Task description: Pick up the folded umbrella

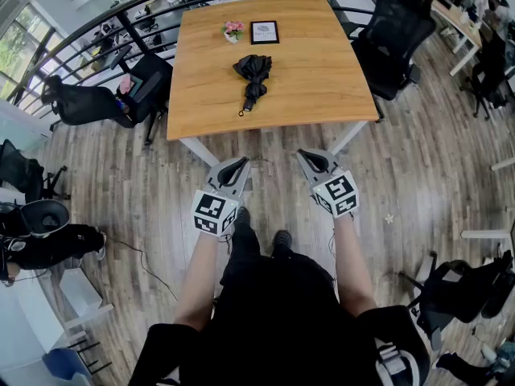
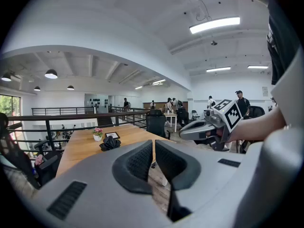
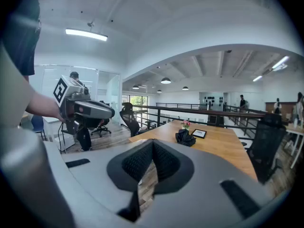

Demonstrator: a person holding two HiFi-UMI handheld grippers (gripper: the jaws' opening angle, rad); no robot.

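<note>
**Both grippers closed and empty, umbrella waiting out of reach on the table**

Nearest the camera, the person stands on the wood floor [image 1: 418, 175] with both forearms held forward at about waist height. The left gripper [image 1: 232, 167] and the right gripper [image 1: 312, 160] sit side by side, each tipped slightly downward. In each gripper view the dark ribbed pads are pressed together with nothing between them. That reads as a carrying posture before any reach, and the jaws would have to part before they could take anything. The two grippers point roughly at the table's near edge, which suggests the person has squared up to the target and not yet begun the approach.

A strip of bare floor separates the grippers from the wooden table [image 1: 322, 79], so the task looks to be at its very start.

The folded umbrella [image 1: 253, 75], black, lies flat near the middle of the tabletop. Its bunched canopy is toward the far side, and its slim handle end with a small loop points back toward the person. That orientation probably favours a grasp from this side, on the handle or on the narrower neck. The loose fabric looks likely to squash and slip.

Beyond it, near the far edge, stand a small flower pot [image 1: 233, 30] and a framed card [image 1: 265, 32], well apart from the umbrella. Black office chairs [image 1: 398, 30] flank the table, and a dark railing [image 1: 96, 26] runs behind.
</note>
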